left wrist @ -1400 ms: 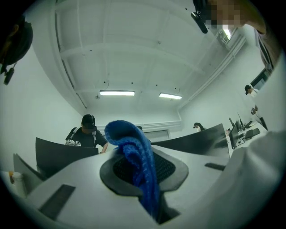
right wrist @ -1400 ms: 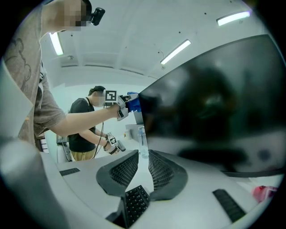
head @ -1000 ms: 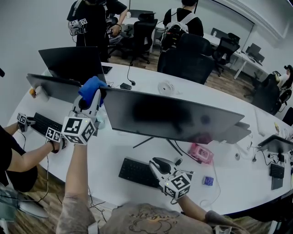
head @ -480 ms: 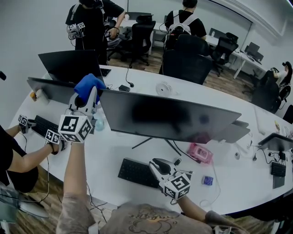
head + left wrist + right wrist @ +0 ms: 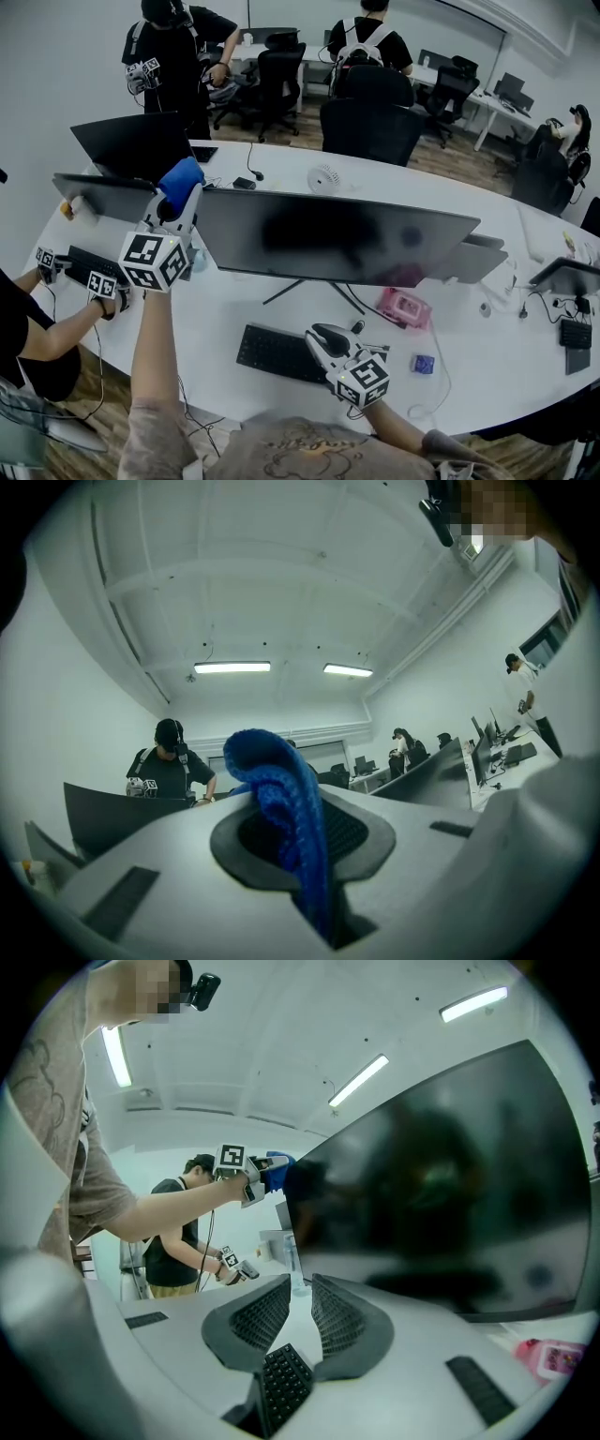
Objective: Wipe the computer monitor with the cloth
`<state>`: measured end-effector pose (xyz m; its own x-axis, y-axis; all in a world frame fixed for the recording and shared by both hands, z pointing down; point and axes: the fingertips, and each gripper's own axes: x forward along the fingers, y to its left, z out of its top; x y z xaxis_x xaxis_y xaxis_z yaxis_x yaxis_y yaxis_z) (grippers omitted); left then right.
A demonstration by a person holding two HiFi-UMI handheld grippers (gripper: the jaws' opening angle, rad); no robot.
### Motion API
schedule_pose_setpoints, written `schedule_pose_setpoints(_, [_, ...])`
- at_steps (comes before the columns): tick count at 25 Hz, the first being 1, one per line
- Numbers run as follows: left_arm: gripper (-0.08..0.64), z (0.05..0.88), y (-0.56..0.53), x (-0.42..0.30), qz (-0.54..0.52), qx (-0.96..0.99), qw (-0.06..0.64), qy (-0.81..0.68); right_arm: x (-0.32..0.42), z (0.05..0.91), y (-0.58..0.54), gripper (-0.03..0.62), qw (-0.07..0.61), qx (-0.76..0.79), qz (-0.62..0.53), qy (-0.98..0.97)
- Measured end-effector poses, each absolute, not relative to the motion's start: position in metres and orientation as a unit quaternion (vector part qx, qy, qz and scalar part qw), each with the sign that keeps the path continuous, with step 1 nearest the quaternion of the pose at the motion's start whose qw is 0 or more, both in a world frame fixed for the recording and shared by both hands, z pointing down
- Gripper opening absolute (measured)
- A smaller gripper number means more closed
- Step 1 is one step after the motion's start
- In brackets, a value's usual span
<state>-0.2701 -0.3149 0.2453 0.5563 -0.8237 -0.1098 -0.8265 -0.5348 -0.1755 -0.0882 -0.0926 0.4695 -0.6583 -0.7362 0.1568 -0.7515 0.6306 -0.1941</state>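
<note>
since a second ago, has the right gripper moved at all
No, not noticeably. The right gripper hangs over the right end of the keyboard, the same spot as a second ago.

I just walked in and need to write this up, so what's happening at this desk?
A person works with a claw in each hand. The left claw is shut on a blue cloth, raised by the upper left corner of the large dark monitor; whether the cloth touches the screen is unclear. The right claw is open and empty, low over the black keyboard in front of the monitor.
</note>
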Motion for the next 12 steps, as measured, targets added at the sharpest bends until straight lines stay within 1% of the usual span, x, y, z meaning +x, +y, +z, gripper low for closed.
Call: schedule_pose_setpoints(12, [0.049,0.244,-0.301,-0.210,-0.004,-0.895,0.089,0.438,-0.053,0.463,-0.074,0.067,0.024,0.425,0.123,-0.897])
